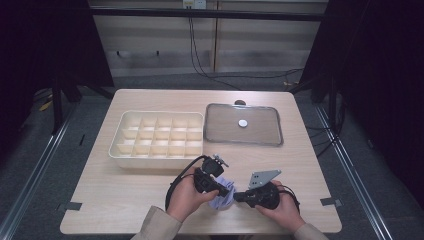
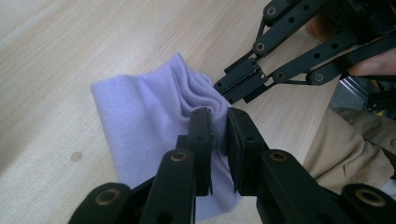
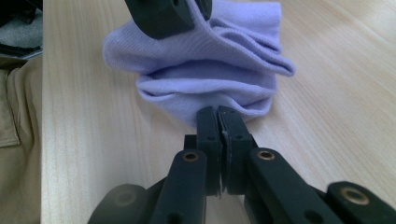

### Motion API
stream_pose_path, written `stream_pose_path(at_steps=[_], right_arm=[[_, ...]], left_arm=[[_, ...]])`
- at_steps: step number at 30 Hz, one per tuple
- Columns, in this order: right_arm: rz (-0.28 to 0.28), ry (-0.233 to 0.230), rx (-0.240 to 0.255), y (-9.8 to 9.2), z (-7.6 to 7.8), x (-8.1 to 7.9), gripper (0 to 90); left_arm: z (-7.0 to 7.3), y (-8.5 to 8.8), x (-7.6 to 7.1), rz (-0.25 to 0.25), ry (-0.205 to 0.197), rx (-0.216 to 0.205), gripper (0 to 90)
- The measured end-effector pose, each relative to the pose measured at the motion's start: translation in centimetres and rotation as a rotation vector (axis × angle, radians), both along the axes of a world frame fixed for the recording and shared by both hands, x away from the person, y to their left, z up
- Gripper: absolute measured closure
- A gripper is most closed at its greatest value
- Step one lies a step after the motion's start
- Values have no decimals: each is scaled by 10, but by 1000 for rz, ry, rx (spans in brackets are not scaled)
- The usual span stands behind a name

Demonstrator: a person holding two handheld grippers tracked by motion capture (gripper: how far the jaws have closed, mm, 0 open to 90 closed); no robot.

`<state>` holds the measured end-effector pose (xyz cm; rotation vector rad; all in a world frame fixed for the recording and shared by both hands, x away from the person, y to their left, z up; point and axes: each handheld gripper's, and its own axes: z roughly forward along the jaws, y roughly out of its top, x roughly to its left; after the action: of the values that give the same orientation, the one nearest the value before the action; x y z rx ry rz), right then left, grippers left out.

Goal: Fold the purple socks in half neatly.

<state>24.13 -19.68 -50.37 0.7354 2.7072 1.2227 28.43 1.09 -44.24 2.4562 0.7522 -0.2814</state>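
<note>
— Lying where, the lilac cloth [image 1: 222,196]?

— Bunching up at the near edge of the wooden table [image 1: 150,200], just between the two hands, near of the cream divided tray [image 1: 157,135] and well apart from it.

— Doing what, the left gripper [image 2: 219,122]?

— Pinching a gathered fold of the cloth [image 2: 149,121] between its jaws, pads pressing into the fabric from both sides. Coming in over the cloth from the left in the high view [image 1: 223,189].

— And the right gripper [image 3: 218,112]?

— Clamping tight on the cloth's near hem [image 3: 205,88], jaws nearly meeting, only a thin edge of fabric caught at the tips. Reaching in from the right in the high view [image 1: 239,196], tips almost touching those of the other gripper.

— Sitting flat, the cloth?

— Partly resting on the table, partly puckering upward into ridges at the two pinches.

— Anything else lying about?

— Clear lid [image 1: 244,124] resting at the far right, just beside the tray, a small white knob [image 1: 242,122] showing at its middle. Beige sleeves entering from the near edge.
</note>
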Motion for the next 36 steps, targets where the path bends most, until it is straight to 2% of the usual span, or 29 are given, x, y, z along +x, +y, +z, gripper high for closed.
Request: stream_pose_path(at_steps=[9,11,17,20,25,31,33,36], right_arm=[[3,-3,0,0,0,0,879],[5,-5,0,1,0,0,878],[8,-10,-1,1,0,0,878],[9,-10,0,1,0,0,878],[10,-11,-1,1,0,0,878],[11,-10,0,1,0,0,878],[11,-11,0,1,0,0,878],[12,-11,0,1,0,0,878]], left_arm=[[-5,-2,0,1,0,1,800],[-8,-3,0,-5,5,12,798],[-14,-6,-2,-12,14,14,742],[-12,-3,-2,-10,17,19,716],[-6,4,0,11,19,3,670],[9,15,4,48,-14,-48,608],[13,21,6,60,-24,-52,612],[14,28,9,86,-55,-27,611]])
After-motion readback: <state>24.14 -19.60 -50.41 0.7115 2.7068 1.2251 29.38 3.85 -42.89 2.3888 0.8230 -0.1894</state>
